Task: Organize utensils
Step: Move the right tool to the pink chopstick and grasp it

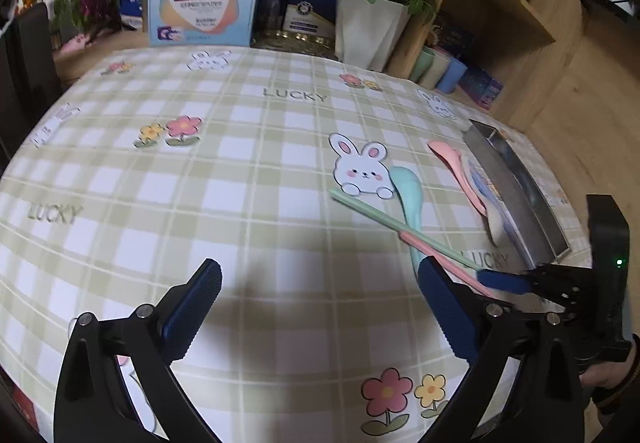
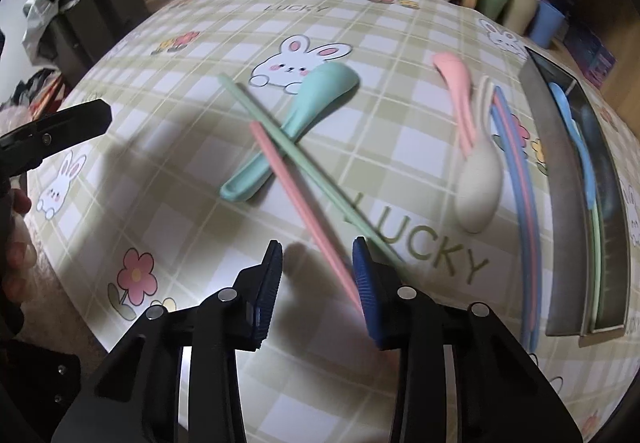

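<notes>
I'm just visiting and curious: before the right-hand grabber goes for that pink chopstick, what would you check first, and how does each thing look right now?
1. Right gripper open: ok, jaws stand apart.
2. Pink chopstick lined up between the jaws: ok, its near end runs into the gap, closer to the right finger.
3. Pink chopstick free to lift: cannot tell; it crosses the teal spoon and lies beside the green chopstick.
4. Left gripper out of the way: ok, open over bare tablecloth.
5. Metal tray has room: cannot tell; a blue spoon already lies inside.
</notes>
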Motion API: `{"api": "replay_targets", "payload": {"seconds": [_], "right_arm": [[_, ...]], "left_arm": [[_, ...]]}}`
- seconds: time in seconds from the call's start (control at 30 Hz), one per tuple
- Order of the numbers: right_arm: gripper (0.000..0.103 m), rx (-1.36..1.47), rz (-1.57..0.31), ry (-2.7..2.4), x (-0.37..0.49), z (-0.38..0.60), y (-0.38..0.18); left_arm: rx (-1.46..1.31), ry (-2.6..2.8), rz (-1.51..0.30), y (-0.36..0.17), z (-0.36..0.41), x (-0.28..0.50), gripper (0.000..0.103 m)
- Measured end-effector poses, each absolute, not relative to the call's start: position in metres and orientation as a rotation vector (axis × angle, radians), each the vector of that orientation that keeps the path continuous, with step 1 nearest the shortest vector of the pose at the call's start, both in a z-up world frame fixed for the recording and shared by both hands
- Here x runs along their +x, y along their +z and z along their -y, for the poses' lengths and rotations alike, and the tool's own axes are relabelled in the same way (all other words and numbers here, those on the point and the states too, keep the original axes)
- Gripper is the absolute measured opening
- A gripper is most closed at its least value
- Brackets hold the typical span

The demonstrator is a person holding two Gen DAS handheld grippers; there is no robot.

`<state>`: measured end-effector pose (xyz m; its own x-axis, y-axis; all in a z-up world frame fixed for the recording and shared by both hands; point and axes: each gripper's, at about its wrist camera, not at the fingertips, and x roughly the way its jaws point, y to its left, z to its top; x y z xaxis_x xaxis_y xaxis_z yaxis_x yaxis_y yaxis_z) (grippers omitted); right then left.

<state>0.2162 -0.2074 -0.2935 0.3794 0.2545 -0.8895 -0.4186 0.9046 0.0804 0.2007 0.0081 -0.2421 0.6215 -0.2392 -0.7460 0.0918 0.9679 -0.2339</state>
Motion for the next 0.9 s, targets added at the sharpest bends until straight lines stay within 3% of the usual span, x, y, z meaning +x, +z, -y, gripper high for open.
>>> {"api": "replay_targets", "payload": {"seconds": [0.2, 0.4, 0.83, 0.9], "right_arm": [[0.024, -0.187, -1.087, 0.428, 0.224, 0.202, -0.295], [0.023, -0.158, -1.079, 0.429, 0.224, 0.204, -0.296], [0.023, -0.127, -1.045, 0.419, 0.210, 0.211, -0.298], [0.018, -0.132, -1.046, 0.415, 0.208, 0.212, -0.298]], "left_arm": [[-0.182, -0.216, -0.895, -0.248, -0.005, 0.199, 0.081], [-0.176, -0.222, -0.897, -0.250, -0.003, 0.199, 0.073], [-0.136, -0.215, -0.914, -0.257, 0.006, 0.197, 0.072], [-0.136, -0.210, -0.918, -0.258, 0.006, 0.198, 0.072]]}}
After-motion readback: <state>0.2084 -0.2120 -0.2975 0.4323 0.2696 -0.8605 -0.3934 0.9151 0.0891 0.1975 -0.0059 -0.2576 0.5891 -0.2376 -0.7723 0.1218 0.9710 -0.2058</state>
